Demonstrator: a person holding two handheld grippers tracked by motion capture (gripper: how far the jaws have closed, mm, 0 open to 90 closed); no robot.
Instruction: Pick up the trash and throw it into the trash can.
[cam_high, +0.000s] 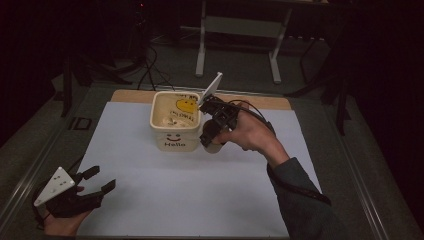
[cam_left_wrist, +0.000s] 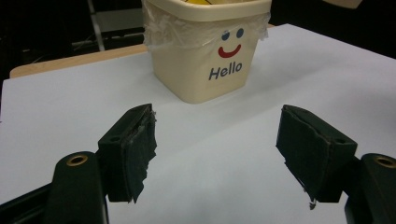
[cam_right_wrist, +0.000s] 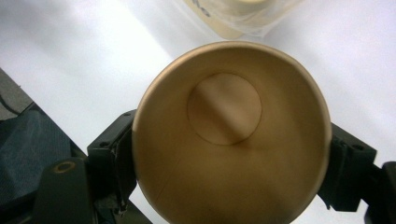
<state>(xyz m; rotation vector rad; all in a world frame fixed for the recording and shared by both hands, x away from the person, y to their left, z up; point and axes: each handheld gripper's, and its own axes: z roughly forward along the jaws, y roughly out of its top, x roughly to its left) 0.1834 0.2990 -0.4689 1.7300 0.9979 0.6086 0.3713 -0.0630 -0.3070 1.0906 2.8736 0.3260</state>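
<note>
Paper cup (cam_right_wrist: 231, 135), empty, was held between the closed jaws of the right gripper (cam_high: 212, 131) just beside the "Hello" bin (cam_high: 175, 121); left gripper (cam_high: 97, 181) was kept wide, idle, well apart; disposal judged underway, lifting over the rim required next.

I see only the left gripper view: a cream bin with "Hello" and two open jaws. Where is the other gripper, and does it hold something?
Observer: The right gripper is beside the bin, on its right side, shut on a paper cup.
Operator: Is the cup full?
Observer: No, the right gripper view looks into its mouth and the bottom is bare.
Operator: What is inside the bin?
Observer: The high view shows a yellow item in it, against the far wall.
</note>
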